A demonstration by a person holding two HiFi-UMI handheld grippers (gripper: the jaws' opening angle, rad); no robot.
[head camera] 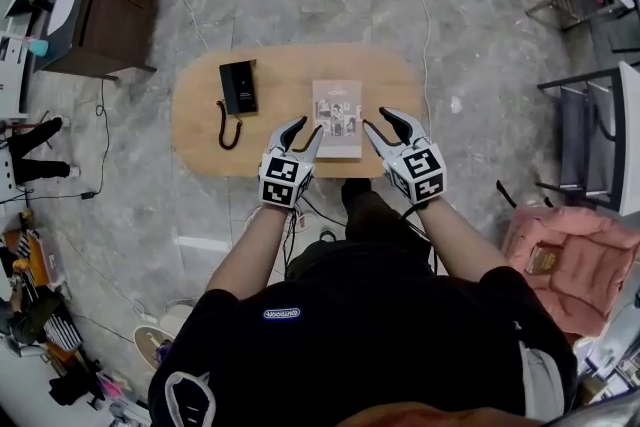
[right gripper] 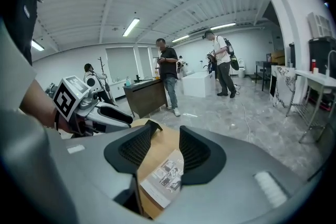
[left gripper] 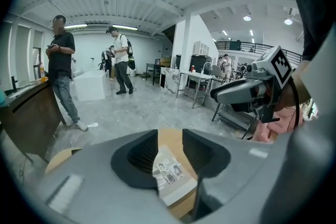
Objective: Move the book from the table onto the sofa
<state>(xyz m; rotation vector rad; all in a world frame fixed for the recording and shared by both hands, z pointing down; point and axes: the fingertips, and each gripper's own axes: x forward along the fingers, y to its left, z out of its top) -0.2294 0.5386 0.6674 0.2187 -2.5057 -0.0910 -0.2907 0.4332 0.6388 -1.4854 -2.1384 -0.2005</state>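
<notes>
Left gripper (head camera: 307, 128) jaws stand apart, clamping nothing (the book (head camera: 337, 118) shows through the gap). The right gripper (head camera: 381, 120) is likewise parted and empty. They flank the book's lower edge at mid-frame. It lies flat on the oval wooden table (head camera: 280, 65), with a black telephone (head camera: 238, 87) left of it. A pink sofa (head camera: 575, 260) sits lower right.
</notes>
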